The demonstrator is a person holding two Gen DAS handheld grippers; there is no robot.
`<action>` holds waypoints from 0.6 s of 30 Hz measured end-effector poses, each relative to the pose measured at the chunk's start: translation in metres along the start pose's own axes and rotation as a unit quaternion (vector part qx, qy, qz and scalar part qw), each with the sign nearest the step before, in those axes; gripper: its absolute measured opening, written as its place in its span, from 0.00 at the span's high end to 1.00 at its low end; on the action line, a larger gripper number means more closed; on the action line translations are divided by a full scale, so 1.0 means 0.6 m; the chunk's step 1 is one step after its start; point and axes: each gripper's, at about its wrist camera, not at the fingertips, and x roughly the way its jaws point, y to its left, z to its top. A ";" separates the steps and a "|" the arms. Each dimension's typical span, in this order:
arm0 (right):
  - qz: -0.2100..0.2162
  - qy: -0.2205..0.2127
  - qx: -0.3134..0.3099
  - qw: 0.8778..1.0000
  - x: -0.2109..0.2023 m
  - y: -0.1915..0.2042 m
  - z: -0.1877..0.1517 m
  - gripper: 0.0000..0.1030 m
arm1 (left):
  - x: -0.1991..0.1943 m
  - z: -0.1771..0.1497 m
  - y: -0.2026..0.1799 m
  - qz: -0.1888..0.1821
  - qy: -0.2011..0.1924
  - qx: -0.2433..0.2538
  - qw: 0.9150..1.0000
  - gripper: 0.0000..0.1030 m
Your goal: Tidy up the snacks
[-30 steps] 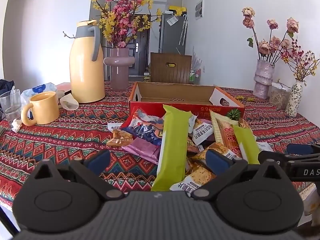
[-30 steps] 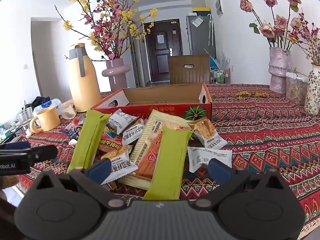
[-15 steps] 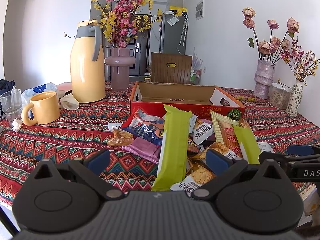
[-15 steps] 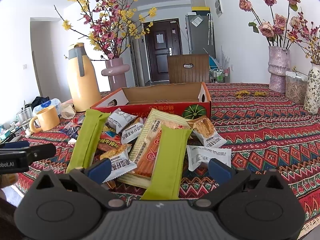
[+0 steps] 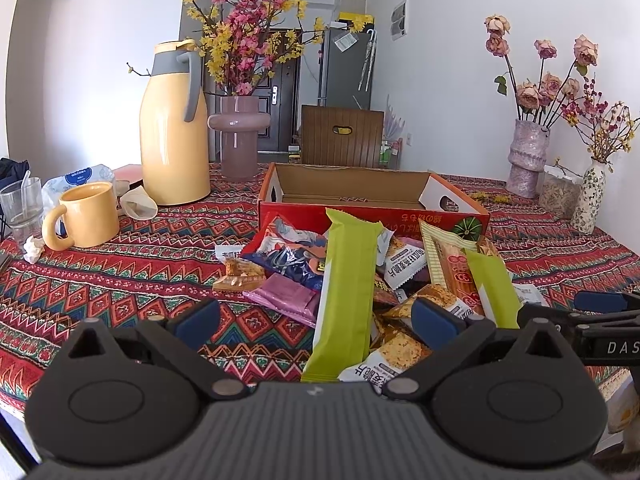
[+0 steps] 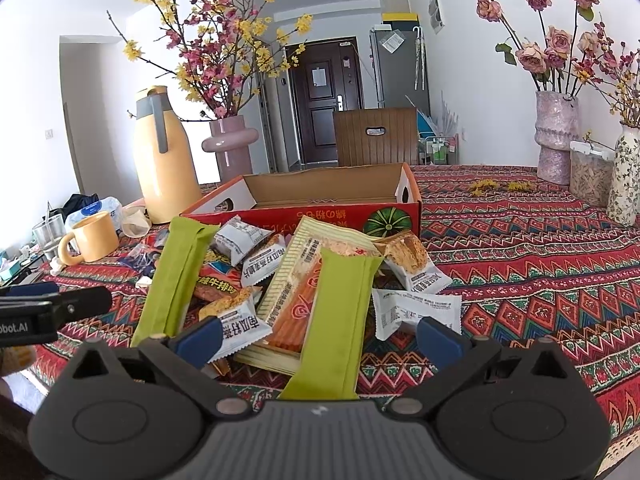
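Hovering low over the near edge of a patterned tablecloth [image 5: 120,280], both grippers sit almost exactly where they were a second ago, the pile of snacks [image 5: 360,280] undisturbed; the views have shifted only slightly.

The left gripper [image 5: 316,316] is held level, aimed across the table toward the far edge, its jaws spread wide with nothing between them. One blue pad [image 5: 198,316] hangs above bare cloth, and the other sits in front of the small packets at the near side of the pile. The right gripper [image 6: 318,334] is held the same way, just beside the left one, its jaws equally wide and empty, with a green wrapper [image 6: 340,320] lying on the cloth between its pads. Each tool shows at the side of the other's view.

The snacks lie heaped on the tablecloth, against the near wall of an open red cardboard box [image 6: 320,216] whose inside shows only bare cardboard. A second long green wrapper [image 5: 346,292] leans over the pile, beside a cream-striped pack [image 6: 296,292], white sachets [image 6: 412,312], a dark blue bag [image 5: 288,260] and a pink packet [image 5: 288,296].

Toward the left edge stand a yellow mug [image 5: 88,216], a drinking glass [image 5: 20,208] and a tall yellow thermos [image 5: 172,128]. A pink vase [image 5: 239,136] of blossoms stands at the far edge, and more vases [image 6: 556,136] with dried roses occupy the far right corner.
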 end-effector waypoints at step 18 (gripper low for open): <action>0.000 0.001 0.000 1.000 -0.002 -0.001 -0.001 0.00 | 0.000 -0.002 -0.001 0.000 -0.001 -0.001 1.000 0.00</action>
